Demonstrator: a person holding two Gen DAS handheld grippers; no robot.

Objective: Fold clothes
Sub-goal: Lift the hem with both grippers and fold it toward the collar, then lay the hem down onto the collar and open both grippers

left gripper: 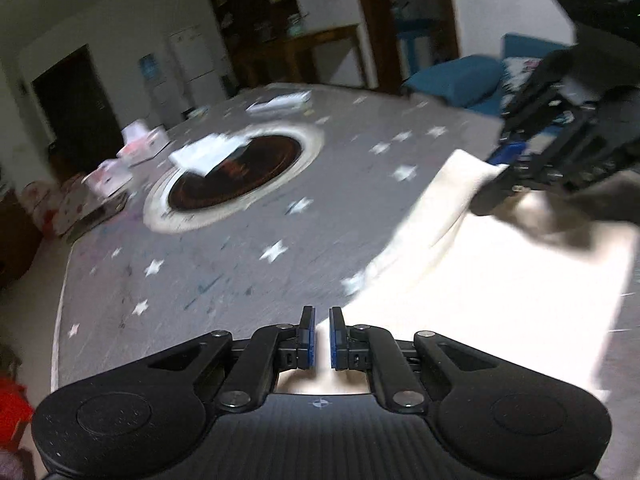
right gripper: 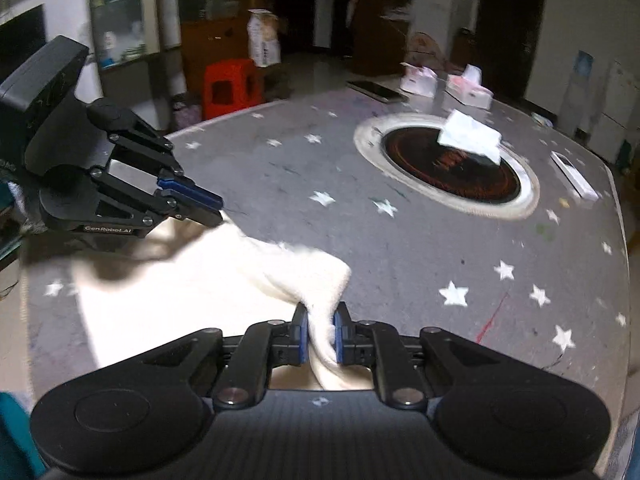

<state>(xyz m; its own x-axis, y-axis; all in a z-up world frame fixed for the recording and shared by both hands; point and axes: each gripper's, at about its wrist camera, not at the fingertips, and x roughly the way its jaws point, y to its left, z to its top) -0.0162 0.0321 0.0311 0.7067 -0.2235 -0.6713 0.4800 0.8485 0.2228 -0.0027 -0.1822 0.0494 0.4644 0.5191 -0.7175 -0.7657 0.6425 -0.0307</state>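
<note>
Lying across a grey table cover [right gripper: 280, 184] patterned with white stars, a cream-white garment [right gripper: 208, 280] fills the near part of both wrist views; in the left wrist view it spreads from about 3 o'clock to 5 o'clock [left gripper: 480, 280].

The right gripper [right gripper: 320, 320] has a bunched fold of the cream cloth pinched between its blue pads [right gripper: 301, 332], its jaws nearly together with the fabric squeezed in the narrow gap. In the left wrist view the same gripper [left gripper: 502, 160] enters from 2 o'clock, its tips at a raised corner of the cloth.

The left gripper [left gripper: 322, 320] has its jaws almost closed, with bright cloth showing in the slim gap; whether the pads actually grip it cannot be told from that view. Seen from the right wrist camera at 9 o'clock, the left gripper [right gripper: 218, 204] has its tips pressed together at the edge of the garment, where the fabric lifts up to meet them.

Farther off, a dark round inset [right gripper: 448, 164] with a pale rim sits in the table, and a folded white cloth [right gripper: 470, 138] rests on its edge. Small boxes [right gripper: 468, 94] stand near the far edge, around 1 o'clock. Both views are blurred.
</note>
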